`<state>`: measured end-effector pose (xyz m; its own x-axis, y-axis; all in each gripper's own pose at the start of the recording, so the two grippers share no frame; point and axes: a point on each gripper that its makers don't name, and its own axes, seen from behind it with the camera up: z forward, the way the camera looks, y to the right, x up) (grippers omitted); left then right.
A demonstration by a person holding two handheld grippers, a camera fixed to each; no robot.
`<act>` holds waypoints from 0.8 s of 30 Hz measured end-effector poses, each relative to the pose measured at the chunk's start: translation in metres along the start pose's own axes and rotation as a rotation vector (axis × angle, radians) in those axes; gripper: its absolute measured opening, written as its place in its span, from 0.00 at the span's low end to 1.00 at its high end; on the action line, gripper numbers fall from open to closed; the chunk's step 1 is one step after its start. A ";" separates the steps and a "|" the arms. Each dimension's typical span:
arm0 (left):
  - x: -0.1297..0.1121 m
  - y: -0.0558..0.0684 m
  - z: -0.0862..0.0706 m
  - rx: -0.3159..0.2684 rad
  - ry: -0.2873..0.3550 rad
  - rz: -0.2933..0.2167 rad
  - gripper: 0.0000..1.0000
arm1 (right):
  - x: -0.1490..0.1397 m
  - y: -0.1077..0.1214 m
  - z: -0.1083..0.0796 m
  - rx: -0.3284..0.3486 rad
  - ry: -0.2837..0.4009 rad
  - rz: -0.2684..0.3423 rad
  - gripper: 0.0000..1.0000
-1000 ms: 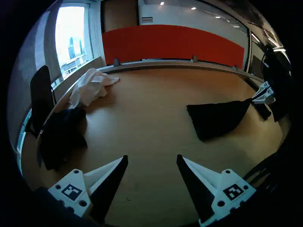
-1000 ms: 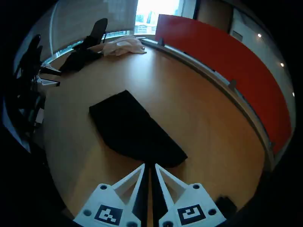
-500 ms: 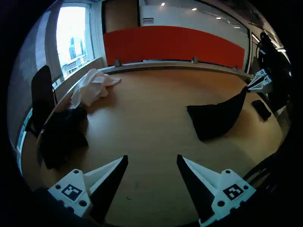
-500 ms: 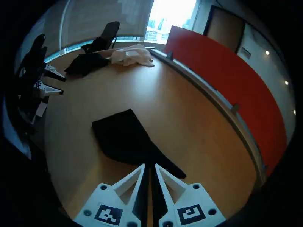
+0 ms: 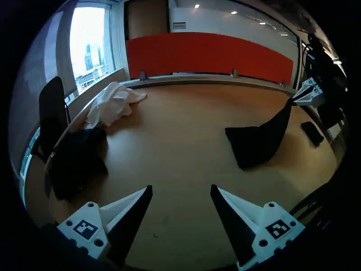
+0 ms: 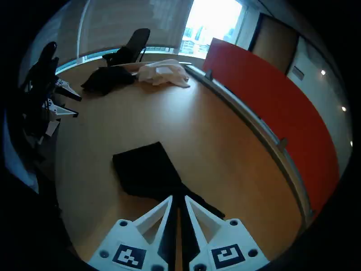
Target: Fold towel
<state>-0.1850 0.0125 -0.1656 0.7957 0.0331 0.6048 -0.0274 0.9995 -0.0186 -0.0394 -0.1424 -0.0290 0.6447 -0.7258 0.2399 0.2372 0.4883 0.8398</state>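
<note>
A black towel [image 5: 259,140] lies on the wooden table [image 5: 180,131] at the right, one corner pulled up off the surface. My right gripper [image 5: 294,100] holds that raised corner at the far right of the left gripper view. In the right gripper view the towel [image 6: 146,174] hangs from my right gripper [image 6: 179,199], whose fingers are shut on its corner. My left gripper [image 5: 180,192] hovers low over the near table edge, open, with nothing between its fingers. It appears far off at the left as the left gripper [image 6: 72,105] in the right gripper view.
A crumpled white cloth [image 5: 110,103] and a dark cloth heap [image 5: 74,160] lie at the table's left side. A small black object [image 5: 312,133] rests near the right edge. A chair [image 5: 49,113] stands by the window, a red panel [image 5: 207,52] behind the table.
My right gripper has risen, lifting the towel's corner higher so the cloth peaks off the table. The left gripper has stayed in place, open.
</note>
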 end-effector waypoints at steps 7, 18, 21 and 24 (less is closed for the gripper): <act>0.001 -0.003 -0.001 0.003 0.004 -0.005 0.96 | 0.011 -0.003 0.004 0.011 0.008 -0.020 0.03; -0.002 -0.011 -0.008 0.019 0.009 -0.022 0.96 | 0.039 -0.026 0.031 0.077 0.031 -0.054 0.03; -0.003 -0.013 -0.011 0.026 0.012 -0.032 0.96 | 0.047 -0.037 0.043 0.106 0.033 -0.063 0.03; -0.003 -0.016 -0.013 0.029 0.016 -0.043 0.96 | 0.053 -0.051 0.058 0.141 0.031 -0.066 0.03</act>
<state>-0.1789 -0.0031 -0.1769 0.8060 -0.0095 0.5918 -0.0106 0.9995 0.0306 -0.0599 -0.2344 -0.0311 0.6538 -0.7377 0.1683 0.1772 0.3655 0.9138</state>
